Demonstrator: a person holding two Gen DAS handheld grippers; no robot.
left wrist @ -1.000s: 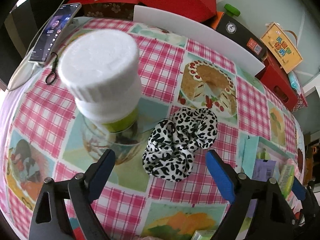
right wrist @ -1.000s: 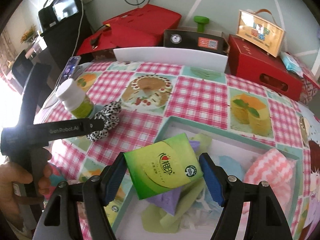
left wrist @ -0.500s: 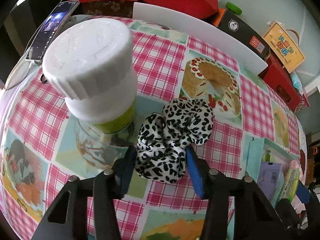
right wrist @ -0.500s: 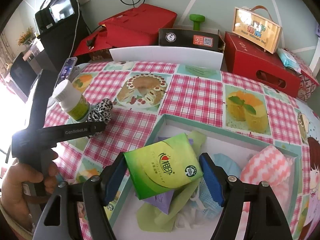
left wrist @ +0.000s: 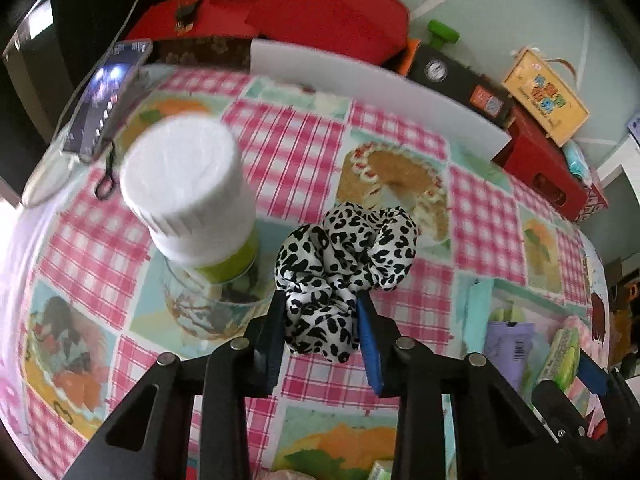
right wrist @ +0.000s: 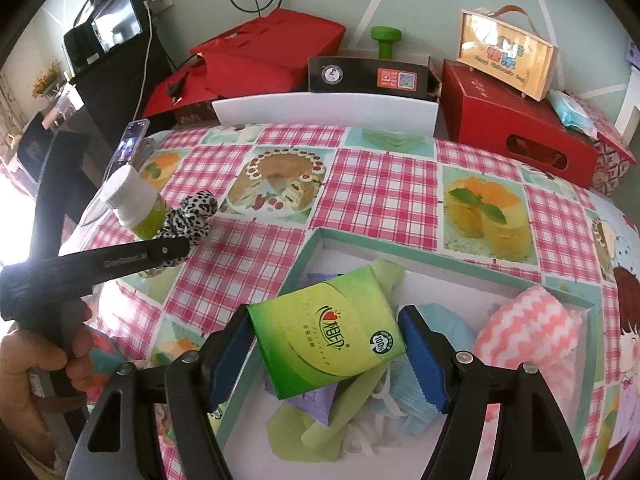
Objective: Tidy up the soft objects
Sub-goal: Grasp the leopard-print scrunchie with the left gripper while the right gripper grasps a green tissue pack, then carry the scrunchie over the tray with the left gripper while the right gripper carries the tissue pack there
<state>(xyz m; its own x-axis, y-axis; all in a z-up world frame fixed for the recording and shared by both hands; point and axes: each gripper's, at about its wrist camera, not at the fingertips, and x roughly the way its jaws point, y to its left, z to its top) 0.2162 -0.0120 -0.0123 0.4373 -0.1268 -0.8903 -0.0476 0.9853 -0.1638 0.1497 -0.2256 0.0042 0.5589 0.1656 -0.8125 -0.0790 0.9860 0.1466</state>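
Observation:
A black-and-white leopard-print scrunchie (left wrist: 344, 272) sits between the blue pads of my left gripper (left wrist: 320, 308), whose jaws are closing and press on its lower folds. It hangs just off the checked tablecloth, beside a white-capped bottle (left wrist: 188, 192). The right wrist view shows the same scrunchie (right wrist: 192, 212) at the tip of the left gripper (right wrist: 172, 252), held by a person's hand (right wrist: 40, 360). My right gripper (right wrist: 324, 320) is shut on a green tissue pack (right wrist: 328, 336) above the teal-rimmed box (right wrist: 440, 268).
The box holds a pink-and-white cloth (right wrist: 528, 332), blue masks and a purple packet. A phone (left wrist: 108, 96) lies at the table's far left edge. A white board (right wrist: 324, 108) stands along the back edge, with red boxes (right wrist: 516, 128) behind it.
The left jaws came in from wide open around the scrunchie and now squeeze it. The left gripper has risen a little with it. The right gripper has kept still with the pack.

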